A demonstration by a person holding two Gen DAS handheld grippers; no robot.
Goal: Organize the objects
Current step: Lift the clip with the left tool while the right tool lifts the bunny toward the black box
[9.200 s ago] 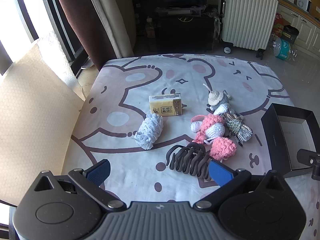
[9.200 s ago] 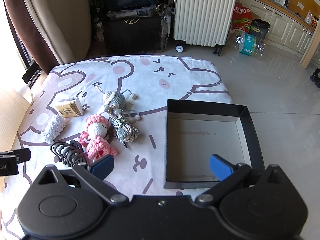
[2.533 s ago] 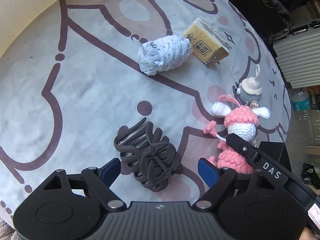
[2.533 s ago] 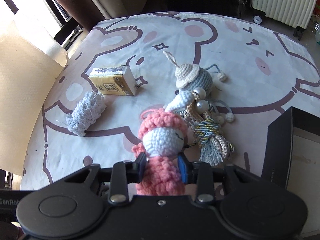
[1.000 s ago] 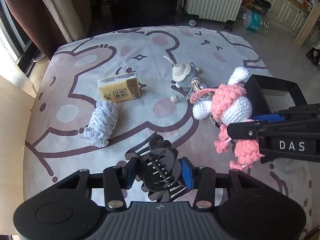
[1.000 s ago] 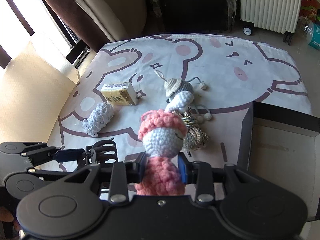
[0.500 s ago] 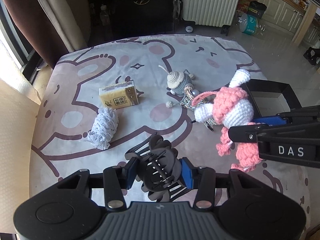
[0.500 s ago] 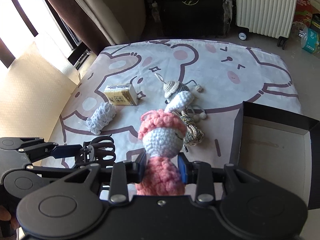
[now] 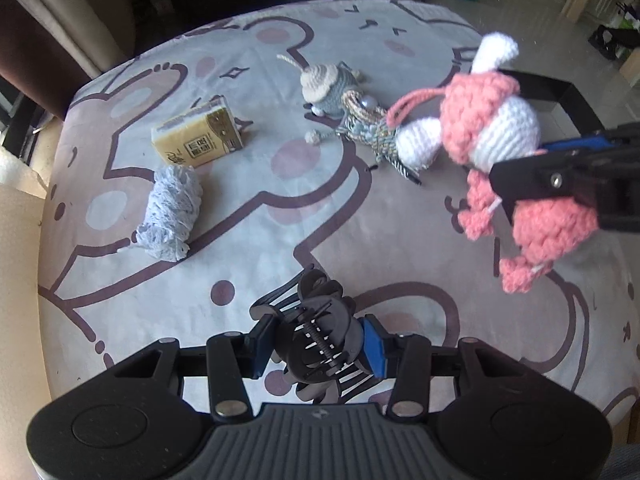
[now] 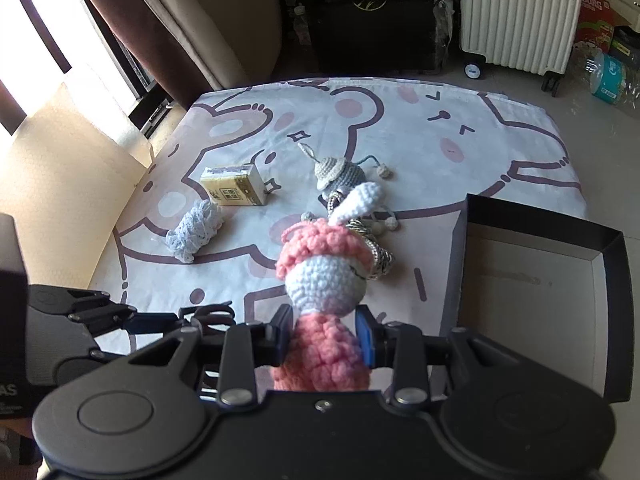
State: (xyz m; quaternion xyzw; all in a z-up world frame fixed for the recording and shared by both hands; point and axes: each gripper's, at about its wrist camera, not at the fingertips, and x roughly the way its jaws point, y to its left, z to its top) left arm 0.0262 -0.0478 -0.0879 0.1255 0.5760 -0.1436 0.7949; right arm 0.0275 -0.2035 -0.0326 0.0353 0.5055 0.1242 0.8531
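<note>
Left gripper (image 9: 316, 346) is clamping a black hair clip (image 9: 316, 340); right gripper (image 10: 323, 340) is squeezing a pink doll (image 10: 324, 280) above the sheet (image 10: 460, 160), beside a box (image 10: 536, 224).

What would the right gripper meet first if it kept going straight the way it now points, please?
Probably the tassel charm on the sheet, just ahead of the pink doll that the right gripper holds; depth is unclear, so it might pass over it.
</note>
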